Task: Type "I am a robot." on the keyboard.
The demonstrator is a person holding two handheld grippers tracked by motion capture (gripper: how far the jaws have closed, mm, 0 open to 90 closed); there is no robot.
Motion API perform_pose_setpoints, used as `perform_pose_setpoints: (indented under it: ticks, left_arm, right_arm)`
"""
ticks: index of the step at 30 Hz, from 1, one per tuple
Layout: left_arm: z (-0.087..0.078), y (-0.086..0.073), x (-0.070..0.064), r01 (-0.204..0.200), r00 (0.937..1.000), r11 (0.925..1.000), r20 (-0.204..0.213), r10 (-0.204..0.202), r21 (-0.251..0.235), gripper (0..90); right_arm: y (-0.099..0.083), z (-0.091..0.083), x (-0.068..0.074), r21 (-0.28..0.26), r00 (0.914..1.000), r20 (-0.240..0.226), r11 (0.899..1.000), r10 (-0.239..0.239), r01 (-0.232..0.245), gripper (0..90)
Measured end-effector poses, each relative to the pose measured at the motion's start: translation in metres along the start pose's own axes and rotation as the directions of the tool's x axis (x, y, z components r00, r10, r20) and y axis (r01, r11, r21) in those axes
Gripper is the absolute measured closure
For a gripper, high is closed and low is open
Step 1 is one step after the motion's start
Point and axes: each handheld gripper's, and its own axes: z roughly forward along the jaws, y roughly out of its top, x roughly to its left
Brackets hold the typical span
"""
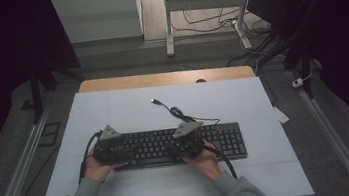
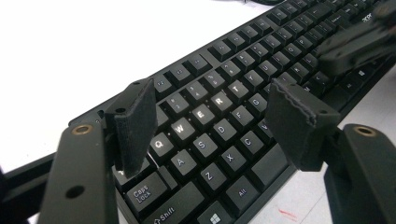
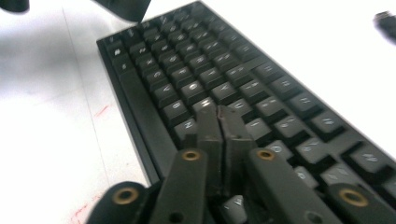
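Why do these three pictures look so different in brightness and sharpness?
High view: dim, the edges falling to black, the keyboard small and its legends unreadable. Left gripper view: sharp, key letters legible between the open left gripper, but the table glares to featureless white. Right gripper view: soft and smeared, legends blurred, the shut right gripper fuzzy, the table overexposed too.

Two forearms in grey sleeves come in from the lower edge of the high view, angled inward toward each other. The left hand (image 1: 96,169) grips the black left gripper (image 1: 110,150) from below and behind, its grey three-cornered plate on top; in the left gripper view its two padded jaws stand wide apart. The right hand (image 1: 205,160) holds the black right gripper (image 1: 186,142) likewise; in the right gripper view its jaws are pressed together, tips pointing downward and forward.
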Motion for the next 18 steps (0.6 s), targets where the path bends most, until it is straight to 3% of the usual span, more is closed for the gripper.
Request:
perform_pose_setpoints:
  ticks: [9, 18]
  left_arm:
    - [-0.001, 0.000, 0.000, -0.001, 1.0000, 1.0000, -0.002, 0.001, -0.003, 33.7]
    - [-0.001, 0.000, 0.000, -0.005, 1.0000, 1.0000, -0.003, 0.005, -0.002, 33.3]
  right_arm:
    - [-0.007, -0.023, -0.014, -0.038, 0.9980, 0.057, 0.999, 0.028, -0.026, 65.1]
    - [-0.022, -0.046, -0.027, -0.025, 0.9958, 0.084, 0.999, 0.035, -0.033, 58.8]
